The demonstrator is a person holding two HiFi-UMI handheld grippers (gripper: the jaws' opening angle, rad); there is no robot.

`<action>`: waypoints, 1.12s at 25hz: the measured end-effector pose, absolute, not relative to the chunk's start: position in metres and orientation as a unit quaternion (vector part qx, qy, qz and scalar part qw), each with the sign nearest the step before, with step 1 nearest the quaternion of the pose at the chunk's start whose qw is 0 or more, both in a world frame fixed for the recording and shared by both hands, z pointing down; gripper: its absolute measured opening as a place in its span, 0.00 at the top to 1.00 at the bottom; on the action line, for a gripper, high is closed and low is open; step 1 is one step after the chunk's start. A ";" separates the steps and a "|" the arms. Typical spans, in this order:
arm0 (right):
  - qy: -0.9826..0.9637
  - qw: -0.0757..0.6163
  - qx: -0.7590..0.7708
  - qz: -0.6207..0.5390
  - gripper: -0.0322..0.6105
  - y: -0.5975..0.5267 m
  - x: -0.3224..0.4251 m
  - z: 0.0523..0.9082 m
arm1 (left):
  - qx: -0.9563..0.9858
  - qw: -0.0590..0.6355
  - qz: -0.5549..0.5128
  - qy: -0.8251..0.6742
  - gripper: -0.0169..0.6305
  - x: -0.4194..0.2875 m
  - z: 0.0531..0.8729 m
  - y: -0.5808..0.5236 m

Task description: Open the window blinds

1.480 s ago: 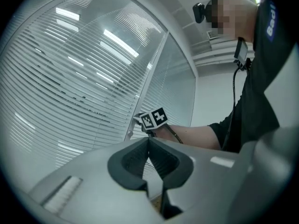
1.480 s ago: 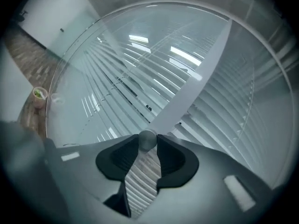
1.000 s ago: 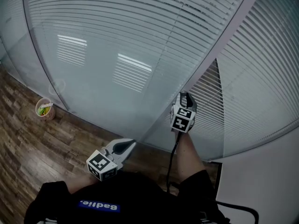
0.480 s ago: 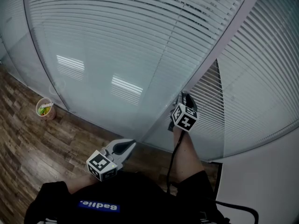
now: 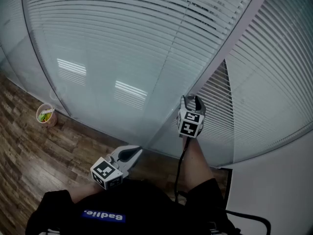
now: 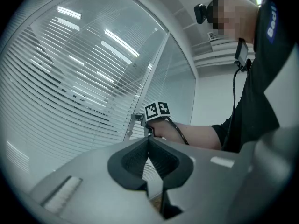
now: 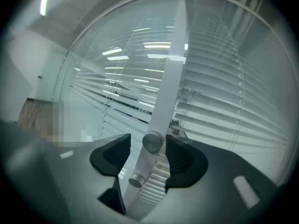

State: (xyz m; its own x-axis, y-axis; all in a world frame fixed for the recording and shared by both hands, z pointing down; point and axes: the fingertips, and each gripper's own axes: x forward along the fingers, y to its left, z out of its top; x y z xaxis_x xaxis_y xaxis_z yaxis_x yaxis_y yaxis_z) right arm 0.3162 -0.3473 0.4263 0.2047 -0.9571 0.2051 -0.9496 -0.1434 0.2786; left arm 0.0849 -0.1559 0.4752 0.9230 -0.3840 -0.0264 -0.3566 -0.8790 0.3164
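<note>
The window blinds (image 5: pixel 146 23) filled the upper two thirds of the head view, their slats lying nearly flat behind glass, a darker, more open patch of slats showing at centre right. A pale frame post (image 5: pixel 230 48) ran slantwise from the upper right down to the middle of the frame. Wooden floor (image 5: pixel 29 151) took the lower left corner. The person's dark shirt (image 5: pixel 122 209) crossed the bottom edge, a bare forearm (image 5: pixel 195 165) reaching up to the post.

The right gripper (image 5: pixel 190 99) sat at the post near frame centre. Its jaws had just been opening and stood wide apart; in the right gripper view a round metal knob (image 7: pixel 153 142) on the post stood between them, the pads not pressing it. A second, smaller knob (image 7: pixel 136 179) sat lower on the post. The left gripper (image 5: pixel 134 152) hung at lower centre left, well apart from the blinds, jaws closed together on nothing. A small cup (image 5: pixel 46 114) stood on the floor at far left.
</note>
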 end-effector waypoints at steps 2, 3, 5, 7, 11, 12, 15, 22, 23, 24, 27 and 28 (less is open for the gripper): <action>-0.623 0.228 0.747 -0.049 0.58 -0.347 0.312 0.427 | 0.969 0.156 -0.045 -0.189 0.97 0.086 0.475 -0.155; -0.614 0.262 0.741 -0.072 0.58 -0.346 0.311 0.430 | 0.969 0.157 -0.045 -0.188 0.97 0.086 0.476 -0.155; -0.589 0.337 0.723 -0.129 0.58 -0.346 0.311 0.435 | 0.968 0.162 -0.045 -0.186 0.97 0.087 0.477 -0.154; -0.554 0.409 0.698 -0.194 0.59 -0.346 0.309 0.437 | 0.968 0.166 -0.044 -0.185 0.97 0.088 0.478 -0.153; -0.492 0.501 0.648 -0.295 0.62 -0.347 0.307 0.434 | 0.967 0.169 -0.044 -0.184 0.97 0.088 0.479 -0.152; -0.483 0.515 0.638 -0.308 0.63 -0.347 0.307 0.435 | 0.967 0.170 -0.044 -0.184 0.97 0.088 0.479 -0.152; -0.458 0.551 0.613 -0.333 0.65 -0.348 0.309 0.436 | 0.967 0.171 -0.043 -0.185 0.97 0.089 0.479 -0.152; -0.431 0.572 0.600 -0.356 0.75 -0.350 0.314 0.433 | 0.967 0.170 -0.041 -0.187 0.97 0.088 0.478 -0.152; -0.433 0.568 0.603 -0.355 0.75 -0.349 0.314 0.430 | 0.967 0.170 -0.042 -0.187 0.97 0.088 0.476 -0.152; -0.436 0.564 0.607 -0.352 0.75 -0.348 0.313 0.429 | 0.967 0.170 -0.042 -0.187 0.97 0.087 0.475 -0.151; -0.454 0.544 0.622 -0.333 0.75 -0.348 0.313 0.432 | 0.967 0.169 -0.041 -0.186 0.97 0.087 0.478 -0.151; -0.463 0.534 0.630 -0.322 0.75 -0.349 0.314 0.434 | 0.967 0.170 -0.041 -0.186 0.97 0.088 0.479 -0.151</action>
